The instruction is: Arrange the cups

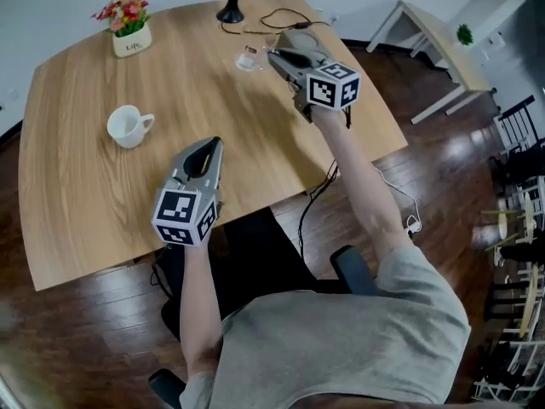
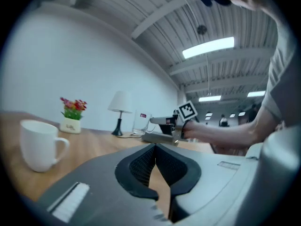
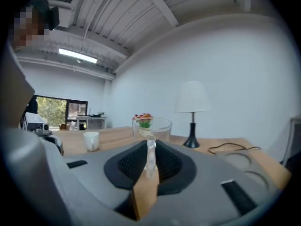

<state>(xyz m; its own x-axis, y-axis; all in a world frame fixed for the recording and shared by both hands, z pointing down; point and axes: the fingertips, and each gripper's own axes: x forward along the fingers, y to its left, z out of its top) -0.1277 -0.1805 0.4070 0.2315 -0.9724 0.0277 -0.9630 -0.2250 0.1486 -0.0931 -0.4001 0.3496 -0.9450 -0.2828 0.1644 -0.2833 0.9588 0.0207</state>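
A clear glass cup (image 1: 249,58) hangs just above the back of the wooden table (image 1: 77,203), and my right gripper (image 1: 272,55) is shut on its handle. In the right gripper view the handle (image 3: 150,157) stands upright between the pads, with the cup's bowl (image 3: 151,127) beyond. A white mug (image 1: 128,126) stands at the table's left, handle to the right. My left gripper (image 1: 209,146) hovers near the front edge, right of the mug, shut with nothing in it. From the left gripper (image 2: 154,147) the mug (image 2: 40,144) is to the left and the glass cup (image 2: 140,123) ahead.
A small pot of red flowers (image 1: 129,25) sits at the back left. A black-footed lamp (image 1: 230,11) and a cable (image 1: 285,17) lie at the back edge. A white side table (image 1: 434,32) stands off to the right, over dark wooden floor.
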